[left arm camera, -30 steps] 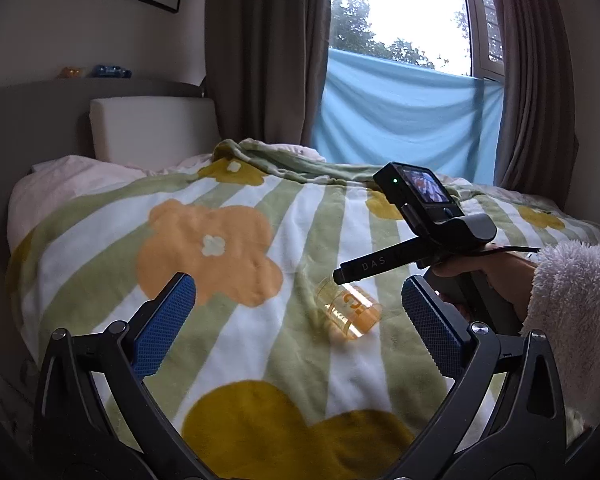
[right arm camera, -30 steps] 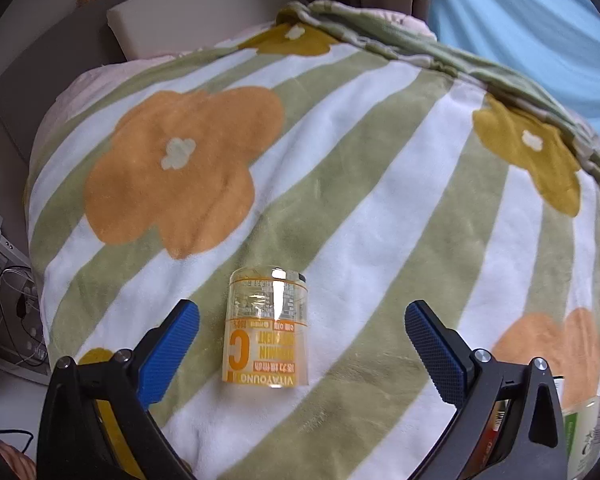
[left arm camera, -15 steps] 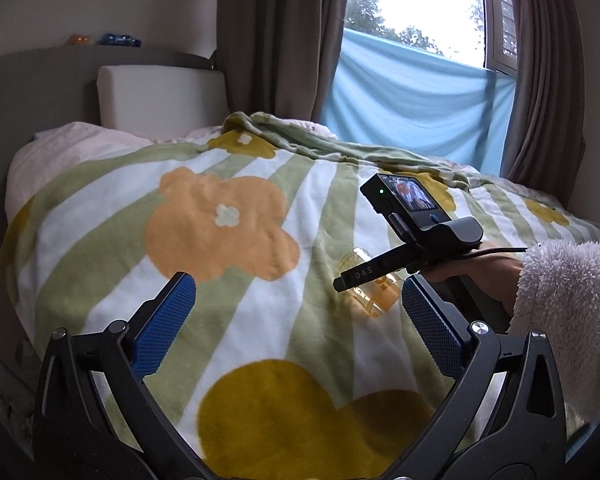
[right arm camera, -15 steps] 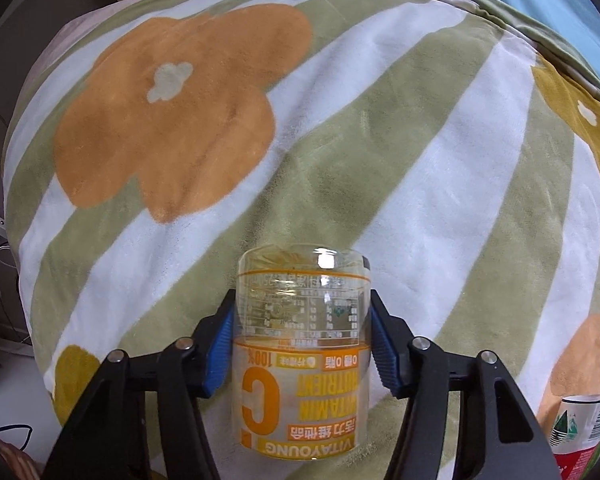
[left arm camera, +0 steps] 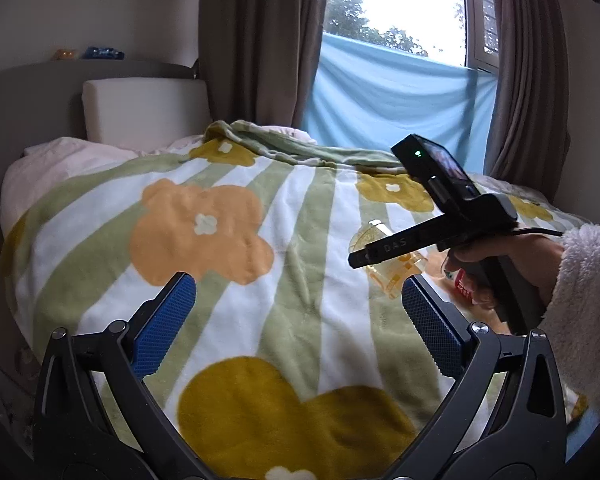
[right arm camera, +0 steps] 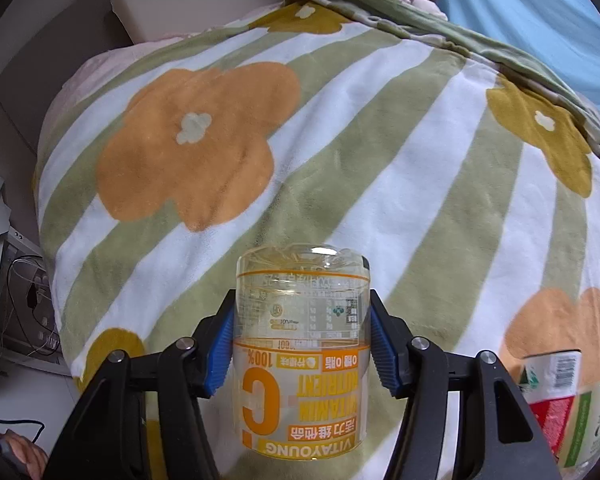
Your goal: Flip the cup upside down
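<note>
On the flowered blanket [right arm camera: 380,168], the right tool [right arm camera: 302,344] pinches the clear cup [right arm camera: 302,360]; the left tool [left arm camera: 296,320] hangs spread.

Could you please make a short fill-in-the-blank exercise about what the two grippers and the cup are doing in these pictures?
1. The right gripper is shut on the clear plastic cup with orange print, whose lettering reads ____ down.
2. The left gripper holds nothing; its blue pads are ____.
3. The cup is over a blanket patterned with green stripes and ____.

Missing words: upside; open; flowers
</note>
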The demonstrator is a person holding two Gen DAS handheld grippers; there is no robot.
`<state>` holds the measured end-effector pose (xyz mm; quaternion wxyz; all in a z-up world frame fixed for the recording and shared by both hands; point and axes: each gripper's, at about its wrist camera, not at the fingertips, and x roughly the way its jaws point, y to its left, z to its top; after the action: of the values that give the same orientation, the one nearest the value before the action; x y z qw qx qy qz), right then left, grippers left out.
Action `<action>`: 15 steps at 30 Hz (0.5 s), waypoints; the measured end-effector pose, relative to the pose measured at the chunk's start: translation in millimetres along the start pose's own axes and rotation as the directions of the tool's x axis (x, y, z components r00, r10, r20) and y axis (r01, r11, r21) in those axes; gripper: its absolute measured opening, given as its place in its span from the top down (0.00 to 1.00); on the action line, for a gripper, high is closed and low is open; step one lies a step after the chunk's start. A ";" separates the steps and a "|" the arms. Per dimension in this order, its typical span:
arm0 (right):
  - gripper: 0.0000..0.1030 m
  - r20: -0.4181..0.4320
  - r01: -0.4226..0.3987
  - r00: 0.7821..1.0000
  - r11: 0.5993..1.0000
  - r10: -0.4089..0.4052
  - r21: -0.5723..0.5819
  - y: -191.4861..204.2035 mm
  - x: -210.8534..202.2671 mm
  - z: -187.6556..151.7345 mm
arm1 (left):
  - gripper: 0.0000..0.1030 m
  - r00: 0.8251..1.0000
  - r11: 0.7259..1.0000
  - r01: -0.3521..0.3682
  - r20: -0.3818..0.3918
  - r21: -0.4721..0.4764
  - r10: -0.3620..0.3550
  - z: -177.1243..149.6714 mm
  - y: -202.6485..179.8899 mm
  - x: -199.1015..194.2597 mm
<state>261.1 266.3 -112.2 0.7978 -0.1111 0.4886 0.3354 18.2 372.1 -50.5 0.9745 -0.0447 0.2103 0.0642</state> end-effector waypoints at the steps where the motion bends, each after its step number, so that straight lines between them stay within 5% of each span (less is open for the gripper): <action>1: 0.46 0.011 -0.001 1.000 1.000 0.001 0.013 -6.4 -13.1 -6.6 | 0.00 1.000 1.000 0.011 0.002 0.000 -0.011 1.0 -4.5 -1.5; 9: 0.46 0.039 0.080 0.996 0.993 -0.083 0.085 -49.0 -77.7 -79.3 | 0.00 0.997 0.997 0.078 0.006 0.031 -0.078 3.7 -44.6 -11.2; 15: 0.46 -0.024 0.153 0.988 0.982 -0.151 0.114 -80.2 -77.8 -139.8 | 0.00 0.996 0.993 0.088 -0.001 0.074 -0.088 3.8 -72.1 -13.3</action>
<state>191.0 102.4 -127.4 0.8224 -0.1045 0.5033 0.2437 18.1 299.9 -37.3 0.9776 -0.0177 0.2093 0.0134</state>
